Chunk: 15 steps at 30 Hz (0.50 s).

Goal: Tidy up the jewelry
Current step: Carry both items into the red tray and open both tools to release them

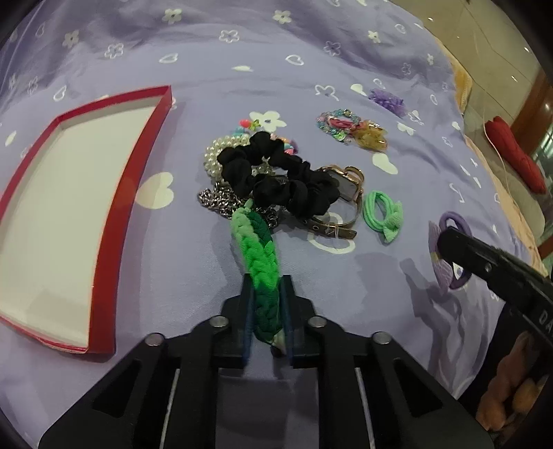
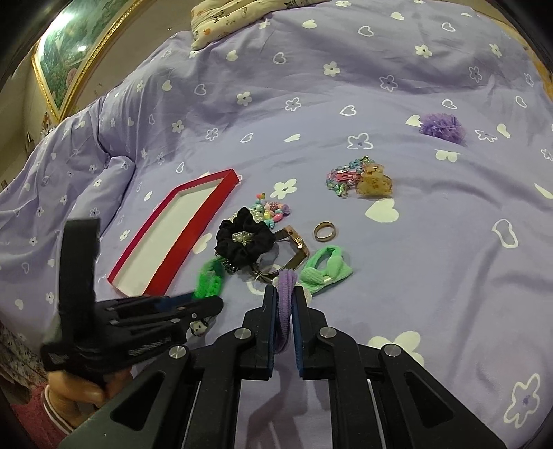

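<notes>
My left gripper [image 1: 266, 286] is shut on a green braided hair band [image 1: 257, 248]; its far end lies against the pile. It also shows in the right wrist view [image 2: 209, 281]. My right gripper [image 2: 284, 293] is shut on a purple hair tie [image 2: 286, 300], also seen in the left wrist view [image 1: 449, 248]. The pile holds a black scrunchie [image 1: 276, 176], pearls [image 1: 216, 153], a metal chain [image 1: 221, 202] and a gold watch [image 1: 347, 188]. A red-rimmed open box [image 1: 114, 221] with a white floor lies to the left.
A mint hair tie [image 1: 383, 214], a bead bracelet with an amber claw clip [image 2: 359, 178], a gold ring [image 2: 325, 230] and a purple fabric flower [image 2: 442, 126] lie on the purple flowered bedspread [image 2: 311, 86]. A pillow [image 2: 235, 13] lies far back.
</notes>
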Each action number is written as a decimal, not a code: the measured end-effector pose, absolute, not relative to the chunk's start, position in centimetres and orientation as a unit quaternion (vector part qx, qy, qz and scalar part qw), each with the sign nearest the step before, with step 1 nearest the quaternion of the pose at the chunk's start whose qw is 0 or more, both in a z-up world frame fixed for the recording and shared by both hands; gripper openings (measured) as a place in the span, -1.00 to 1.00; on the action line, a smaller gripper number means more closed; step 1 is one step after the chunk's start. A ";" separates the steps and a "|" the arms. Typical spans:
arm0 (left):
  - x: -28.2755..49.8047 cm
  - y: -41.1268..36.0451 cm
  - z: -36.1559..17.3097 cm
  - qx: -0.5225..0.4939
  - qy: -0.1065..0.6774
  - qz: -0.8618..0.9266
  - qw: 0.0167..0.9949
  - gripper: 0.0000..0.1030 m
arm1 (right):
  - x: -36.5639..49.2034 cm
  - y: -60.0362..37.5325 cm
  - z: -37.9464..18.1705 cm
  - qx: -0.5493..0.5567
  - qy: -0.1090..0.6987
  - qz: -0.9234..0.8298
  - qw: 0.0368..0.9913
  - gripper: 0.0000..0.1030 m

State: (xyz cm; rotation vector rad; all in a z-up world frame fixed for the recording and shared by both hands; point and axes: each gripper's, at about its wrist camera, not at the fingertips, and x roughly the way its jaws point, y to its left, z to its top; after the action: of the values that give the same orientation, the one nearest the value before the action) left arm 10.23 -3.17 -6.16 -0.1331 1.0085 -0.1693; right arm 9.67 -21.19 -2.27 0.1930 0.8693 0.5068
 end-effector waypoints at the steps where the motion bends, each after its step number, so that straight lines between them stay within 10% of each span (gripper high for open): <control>1: 9.9 -3.0 -5.9 -0.063 0.478 -0.081 0.872 -0.82 | 9.7 -21.2 -2.2 0.093 0.415 0.243 0.872 -0.83; 15: 7.0 3.3 -0.8 -0.110 0.421 -0.057 0.899 -0.82 | 10.2 -15.9 -0.9 0.089 0.407 0.309 0.855 -0.84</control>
State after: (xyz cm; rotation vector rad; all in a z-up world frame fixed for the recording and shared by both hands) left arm 6.99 3.31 -0.77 -0.2268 0.8706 -0.1178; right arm 10.25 -15.88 -0.86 0.1882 0.8565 0.6499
